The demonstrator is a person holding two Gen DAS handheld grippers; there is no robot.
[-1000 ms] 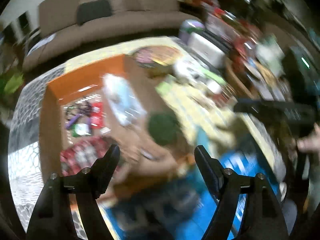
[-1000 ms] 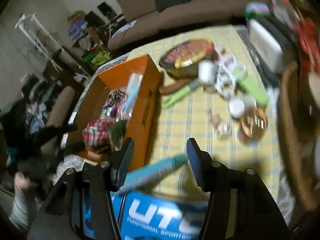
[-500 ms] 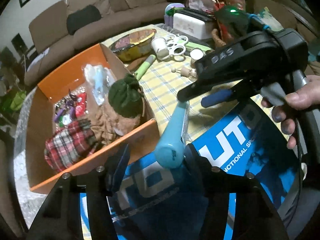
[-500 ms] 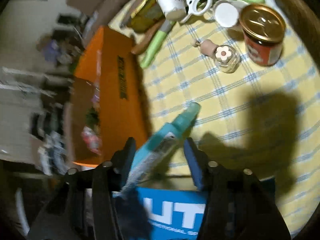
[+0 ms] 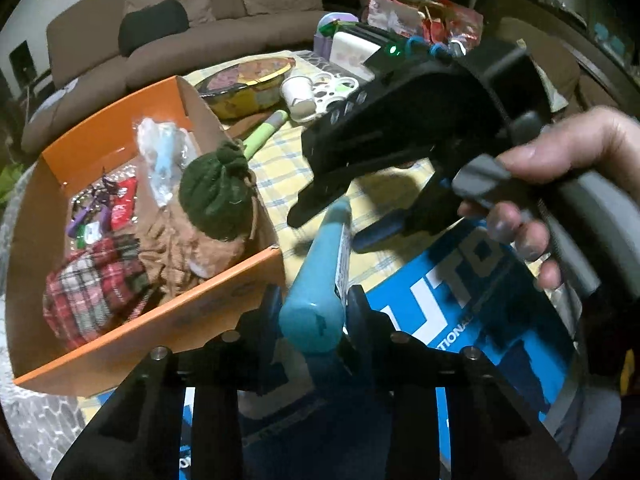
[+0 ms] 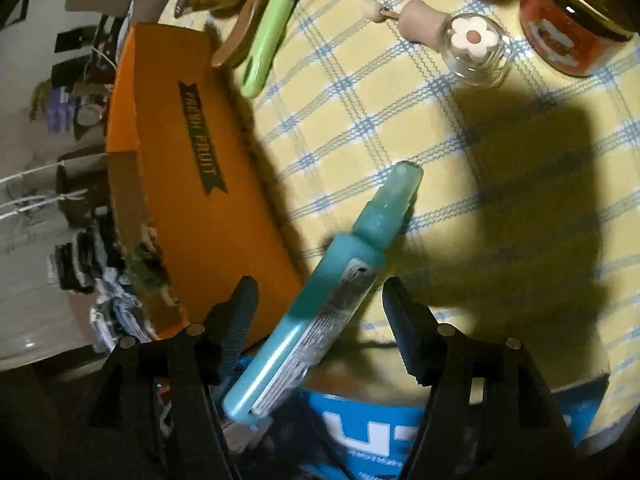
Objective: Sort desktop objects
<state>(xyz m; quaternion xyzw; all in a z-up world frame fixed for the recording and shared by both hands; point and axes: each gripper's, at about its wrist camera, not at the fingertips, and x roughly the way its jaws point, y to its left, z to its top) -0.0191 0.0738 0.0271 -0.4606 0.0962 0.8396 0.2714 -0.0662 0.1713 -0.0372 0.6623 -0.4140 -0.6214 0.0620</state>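
My left gripper (image 5: 312, 312) is shut on the base of a teal spray bottle (image 5: 320, 280), which it holds just past the near corner of the orange cardboard box (image 5: 192, 320). The bottle also shows in the right wrist view (image 6: 320, 300), between the fingers of my right gripper (image 6: 320, 312), which is open around it with gaps on both sides. The right gripper's body (image 5: 400, 136) hangs over the bottle's cap end in the left wrist view. The box holds a green knit pouch (image 5: 216, 192), plaid cloth (image 5: 92, 292) and small packets.
On the yellow checked tablecloth (image 6: 400, 120) lie a green-handled tool (image 6: 272, 32), a small glass bottle with a flower stopper (image 6: 472, 44), a red jar (image 6: 568, 28), a round tin (image 5: 248, 84) and a white cup (image 5: 298, 94). A blue printed bag (image 5: 460, 312) lies at the near edge.
My left gripper has closed on the bottle's base. My right gripper has opened wider around the bottle and no longer grips it.
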